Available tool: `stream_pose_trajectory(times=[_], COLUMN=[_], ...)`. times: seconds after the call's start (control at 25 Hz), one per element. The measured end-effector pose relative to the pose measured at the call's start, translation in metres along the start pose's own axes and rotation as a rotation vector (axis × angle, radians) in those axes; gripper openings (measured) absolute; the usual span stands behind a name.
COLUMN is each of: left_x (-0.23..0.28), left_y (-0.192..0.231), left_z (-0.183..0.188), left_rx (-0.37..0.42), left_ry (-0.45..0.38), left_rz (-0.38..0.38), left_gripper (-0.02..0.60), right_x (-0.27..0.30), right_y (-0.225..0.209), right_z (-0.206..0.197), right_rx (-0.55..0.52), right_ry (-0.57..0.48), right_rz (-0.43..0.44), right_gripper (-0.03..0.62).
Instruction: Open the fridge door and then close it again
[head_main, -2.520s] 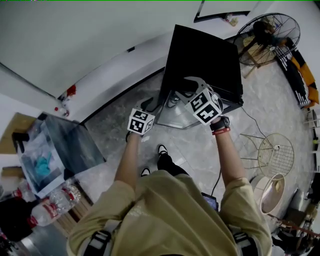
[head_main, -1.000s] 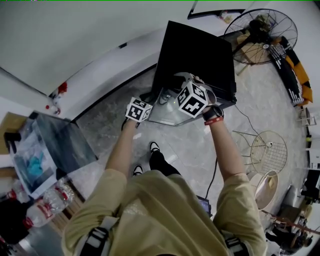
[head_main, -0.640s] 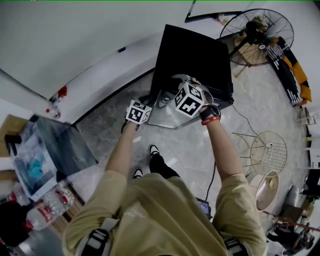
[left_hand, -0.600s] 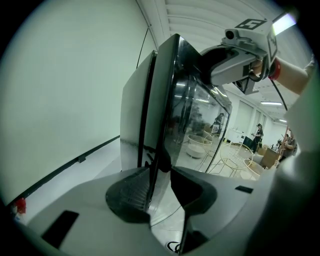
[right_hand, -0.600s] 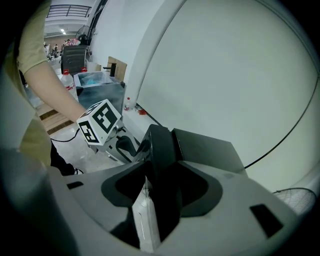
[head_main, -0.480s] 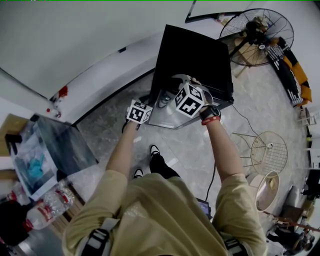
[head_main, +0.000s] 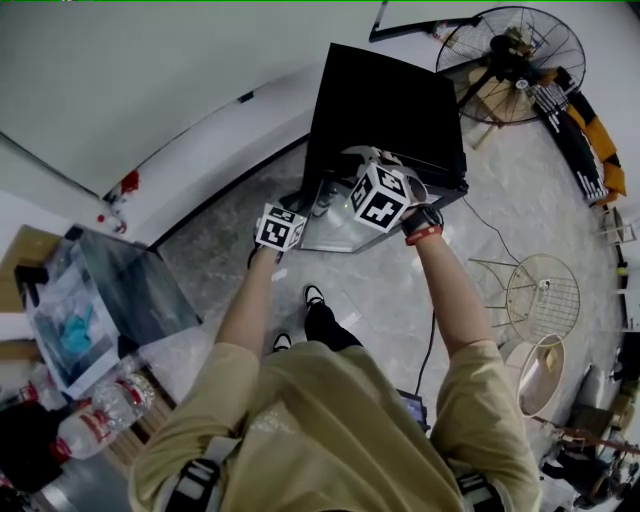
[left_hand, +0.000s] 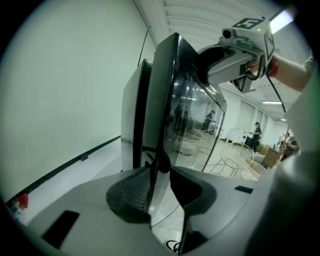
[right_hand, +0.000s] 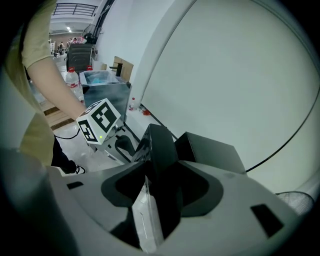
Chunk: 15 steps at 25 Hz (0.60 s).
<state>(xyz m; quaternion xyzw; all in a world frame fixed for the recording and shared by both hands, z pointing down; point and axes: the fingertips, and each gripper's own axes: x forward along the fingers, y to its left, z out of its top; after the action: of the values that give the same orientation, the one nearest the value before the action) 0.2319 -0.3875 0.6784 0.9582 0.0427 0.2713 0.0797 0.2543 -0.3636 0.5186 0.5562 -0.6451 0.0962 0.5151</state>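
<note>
left gripper (left_hand: 161, 172) jaws part-open, just closing onto free edge of glass-fronted fridge door (head_main: 335, 230); pads look touching both faces; gripper has moved in from beside door; right gripper (right_hand: 162, 167) clamps door's top edge, jaws wide; door ajar off black boxy mini fridge (head_main: 390, 100); closing swing likely next; gap looks unobstructed; black pedestal fan (head_main: 510, 65), round wire stool (head_main: 545, 300) well apart; person's shoe (head_main: 315, 297) near door.

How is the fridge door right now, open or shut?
Open, partway. The door is swung out from the fridge, and there is a gap between its dark edge and the fridge's front.
</note>
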Motion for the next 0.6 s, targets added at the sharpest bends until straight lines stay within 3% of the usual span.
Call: stream_pose_trajectory(times=[0.6], left_x=[-0.022], left_y=[-0.031], left_z=[-0.019], left_rx=[-0.050], left_ry=[0.067], left_rz=[0.038], left_gripper=[0.133], right_x=[-0.020], right_y=[0.031], right_z=[0.002], right_rx=[-0.046], right_ry=[0.021], right_rz=[0.041], right_gripper=[0.216])
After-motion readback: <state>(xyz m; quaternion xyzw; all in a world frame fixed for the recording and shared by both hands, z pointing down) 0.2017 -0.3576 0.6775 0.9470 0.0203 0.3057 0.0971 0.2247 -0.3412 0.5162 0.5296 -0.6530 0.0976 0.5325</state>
